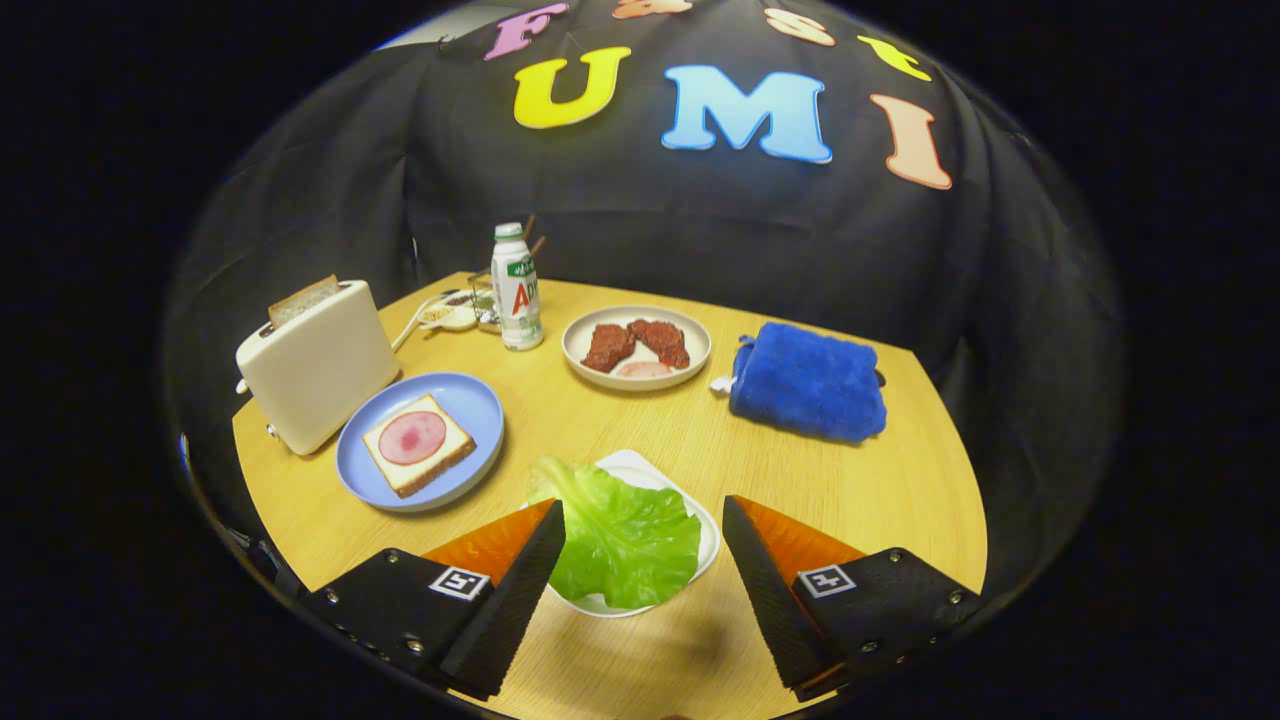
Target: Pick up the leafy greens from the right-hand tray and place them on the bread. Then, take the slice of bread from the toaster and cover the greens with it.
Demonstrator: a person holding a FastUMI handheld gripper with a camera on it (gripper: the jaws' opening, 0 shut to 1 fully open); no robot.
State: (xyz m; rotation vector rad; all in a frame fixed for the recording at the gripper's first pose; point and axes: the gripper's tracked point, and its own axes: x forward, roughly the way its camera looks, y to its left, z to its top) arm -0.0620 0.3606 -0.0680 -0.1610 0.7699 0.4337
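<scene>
A green lettuce leaf lies on a small white tray right between my fingers. My gripper stands open above it, the left fingertip at the leaf's edge, the right one apart from it. To the left, a blue plate holds a slice of bread topped with a round pink slice of ham. Beyond that plate stands a cream toaster with a slice of bread sticking out of its slot.
A white plate with brown meat pieces sits at the table's middle back. A white bottle and small dishes stand behind the blue plate. A blue towel lies at the right. The wooden table ends just below my fingers.
</scene>
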